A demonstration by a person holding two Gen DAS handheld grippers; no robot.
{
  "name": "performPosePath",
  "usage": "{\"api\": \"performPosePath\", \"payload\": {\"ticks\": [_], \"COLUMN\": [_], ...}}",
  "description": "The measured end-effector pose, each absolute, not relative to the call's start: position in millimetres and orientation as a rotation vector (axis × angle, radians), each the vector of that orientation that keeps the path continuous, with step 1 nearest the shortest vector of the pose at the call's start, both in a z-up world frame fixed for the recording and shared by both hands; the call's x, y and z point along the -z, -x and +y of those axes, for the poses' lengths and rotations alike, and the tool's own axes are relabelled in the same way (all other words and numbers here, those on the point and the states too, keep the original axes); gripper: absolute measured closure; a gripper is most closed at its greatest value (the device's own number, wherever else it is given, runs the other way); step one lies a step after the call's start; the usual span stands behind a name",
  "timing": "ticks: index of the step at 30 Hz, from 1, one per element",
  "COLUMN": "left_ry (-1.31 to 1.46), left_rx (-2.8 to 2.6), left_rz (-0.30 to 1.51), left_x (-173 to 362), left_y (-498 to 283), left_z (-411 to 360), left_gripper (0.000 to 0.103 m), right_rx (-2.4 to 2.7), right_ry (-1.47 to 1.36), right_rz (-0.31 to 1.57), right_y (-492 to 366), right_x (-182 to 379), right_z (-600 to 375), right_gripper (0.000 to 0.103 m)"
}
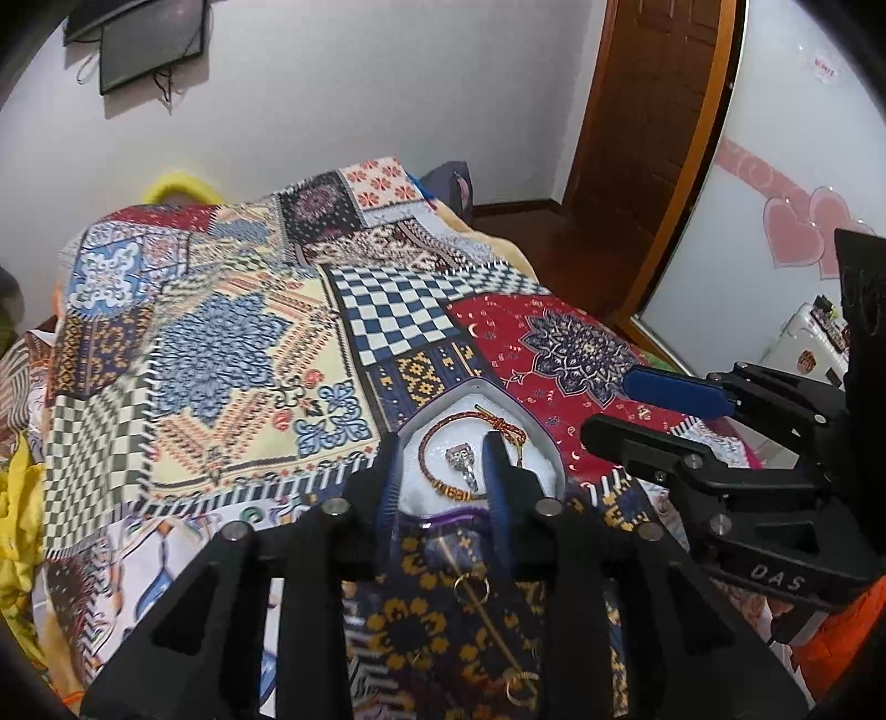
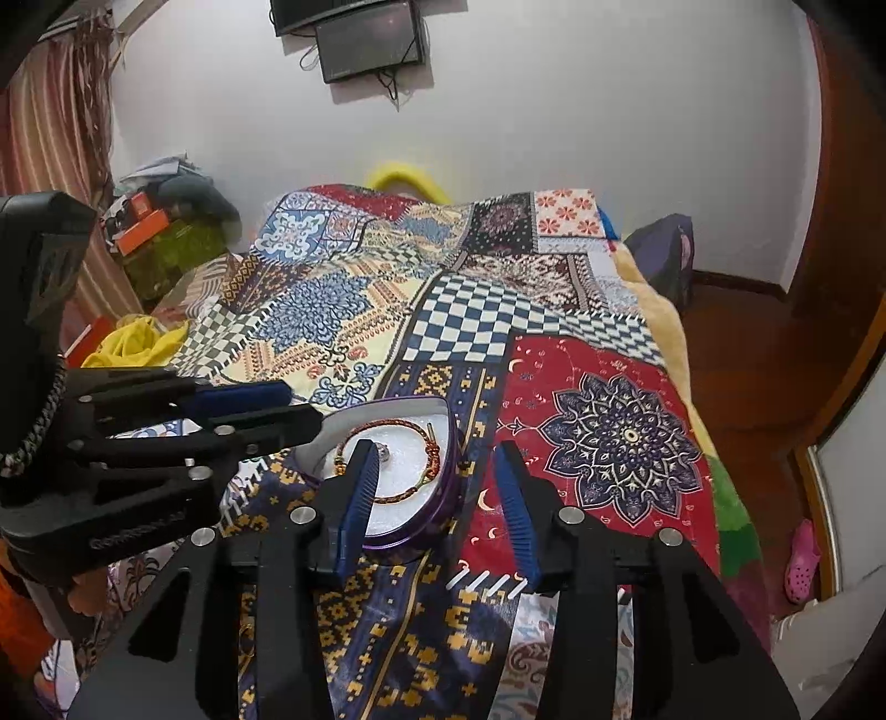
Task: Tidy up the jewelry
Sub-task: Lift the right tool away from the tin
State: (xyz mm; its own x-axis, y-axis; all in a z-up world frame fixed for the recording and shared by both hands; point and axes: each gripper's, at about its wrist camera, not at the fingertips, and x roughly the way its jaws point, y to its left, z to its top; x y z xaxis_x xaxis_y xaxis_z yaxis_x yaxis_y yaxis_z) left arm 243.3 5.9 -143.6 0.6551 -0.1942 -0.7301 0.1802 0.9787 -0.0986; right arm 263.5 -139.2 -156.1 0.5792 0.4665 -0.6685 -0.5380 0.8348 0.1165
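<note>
A purple heart-shaped jewelry box [image 1: 545, 443] with a white lining lies on the patchwork bedspread; it also shows in the right wrist view [image 2: 443, 498]. Inside lie a red-and-gold braided bracelet [image 1: 429, 471] [image 2: 412, 426] and a silver ring [image 1: 462, 462] [image 2: 383, 453]. My left gripper [image 1: 443, 471] is open, fingers spread over the box's near edge. My right gripper [image 2: 437, 493] is open, its left finger over the box, its right finger beside it. Gold hoop earrings [image 1: 470, 588] and a thin gold chain [image 1: 490, 620] lie on the bedspread under the left gripper.
The patchwork bedspread [image 1: 232, 343] [image 2: 609, 432] covers the bed. A wooden door [image 1: 637, 138] and floor lie to the right. Yellow cloth [image 2: 138, 340] and cluttered boxes [image 2: 149, 227] sit at the left. Dark screens [image 2: 371, 39] hang on the wall.
</note>
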Motion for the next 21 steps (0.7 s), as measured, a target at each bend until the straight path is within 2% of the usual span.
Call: {"api": "performPosePath", "payload": {"ticks": [10, 21], "left_ry": [-0.059, -0.074], "left_rx": [0.152, 0.158], "left_rz": [0.755, 0.787], "left_x": [113, 122], "left_y": [-191, -149], "left_z": [11, 14], "left_gripper": [0.060, 0.055], "right_rx": [-0.601, -0.603], "right_ry": [0.106, 0.140], "right_rz": [0.693, 0.697], "right_y": [-230, -197], "right_x": [133, 137], "right_z": [-140, -138], "right_gripper": [0.062, 0.062]}}
